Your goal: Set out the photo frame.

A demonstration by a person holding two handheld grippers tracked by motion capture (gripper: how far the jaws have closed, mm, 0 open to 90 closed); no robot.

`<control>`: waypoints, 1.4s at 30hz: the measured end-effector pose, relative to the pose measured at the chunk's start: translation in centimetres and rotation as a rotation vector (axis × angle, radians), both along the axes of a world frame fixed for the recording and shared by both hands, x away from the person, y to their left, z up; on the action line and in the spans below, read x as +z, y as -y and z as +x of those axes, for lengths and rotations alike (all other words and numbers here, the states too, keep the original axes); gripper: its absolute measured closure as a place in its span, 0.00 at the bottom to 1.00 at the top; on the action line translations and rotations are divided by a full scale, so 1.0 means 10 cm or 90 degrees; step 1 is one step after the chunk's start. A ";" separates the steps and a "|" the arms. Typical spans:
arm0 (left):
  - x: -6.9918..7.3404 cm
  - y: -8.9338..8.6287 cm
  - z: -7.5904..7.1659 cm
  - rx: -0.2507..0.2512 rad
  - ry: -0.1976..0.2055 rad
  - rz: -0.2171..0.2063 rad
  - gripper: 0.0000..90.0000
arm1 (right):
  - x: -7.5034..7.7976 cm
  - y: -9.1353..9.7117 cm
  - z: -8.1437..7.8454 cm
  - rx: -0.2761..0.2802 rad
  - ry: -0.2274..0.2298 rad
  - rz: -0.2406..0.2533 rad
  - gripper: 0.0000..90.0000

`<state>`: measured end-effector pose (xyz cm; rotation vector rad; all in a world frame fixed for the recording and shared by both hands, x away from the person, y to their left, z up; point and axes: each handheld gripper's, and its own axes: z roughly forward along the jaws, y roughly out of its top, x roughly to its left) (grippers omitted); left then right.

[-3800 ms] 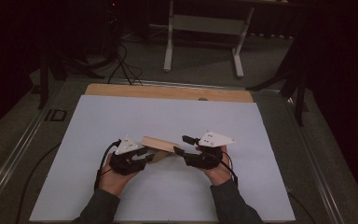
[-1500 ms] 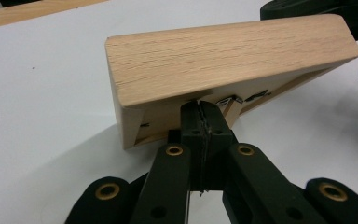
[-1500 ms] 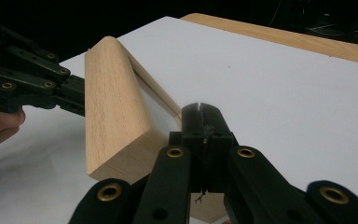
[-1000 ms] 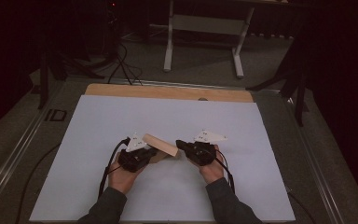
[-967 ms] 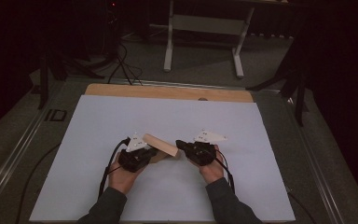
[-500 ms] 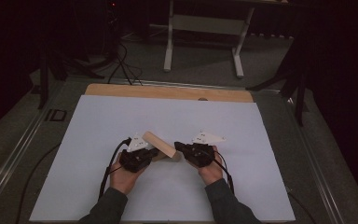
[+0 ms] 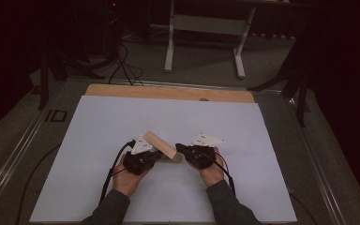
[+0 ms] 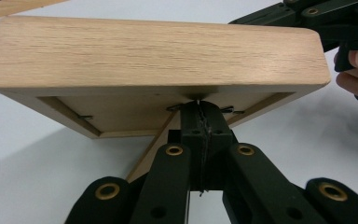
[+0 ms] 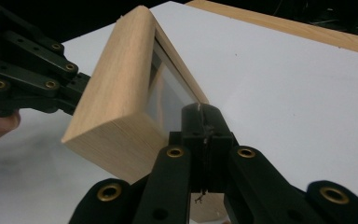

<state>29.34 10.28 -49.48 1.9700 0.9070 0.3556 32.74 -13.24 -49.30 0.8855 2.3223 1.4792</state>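
I have the wooden picture frame (image 7: 161,146) lifted off the white table sheet (image 7: 262,140), near the middle and tilted. My left gripper (image 8: 199,122) is pinched shut on its back edge; my right gripper (image 9: 201,122) is closed tight against the glass side — whether it truly grips there, I cannot tell. Two opposing holds should keep it from swinging.

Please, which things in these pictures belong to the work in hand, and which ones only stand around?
In use:
- light wooden picture frame
- left gripper
- right gripper

Only around:
- white sheet covering the table
- white metal stand on the floor behind
- black cables on the floor
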 end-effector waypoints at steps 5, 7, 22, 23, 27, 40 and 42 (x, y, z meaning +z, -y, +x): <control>-0.02 0.04 -0.01 -0.007 -0.002 0.002 1.00 | -0.02 0.01 0.00 -0.003 -0.002 -0.006 0.99; -0.04 0.08 -0.01 -0.013 -0.005 0.007 1.00 | -0.03 0.02 0.00 -0.004 -0.003 -0.010 1.00; -0.07 0.08 0.00 -0.012 -0.010 0.011 1.00 | -0.03 0.01 -0.03 -0.002 -0.001 -0.013 1.00; -0.07 0.08 0.00 -0.012 -0.010 0.011 1.00 | -0.03 0.01 -0.03 -0.002 -0.001 -0.013 1.00; -0.07 0.07 0.00 -0.007 -0.010 0.010 1.00 | -0.03 0.00 -0.05 0.001 -0.002 -0.014 1.00; -0.07 0.01 0.03 0.012 -0.015 0.005 1.00 | -0.07 -0.04 -0.11 0.028 0.001 -0.046 1.00; -0.07 0.00 0.03 0.016 -0.016 0.005 1.00 | -0.08 -0.05 -0.12 0.034 0.002 -0.052 1.00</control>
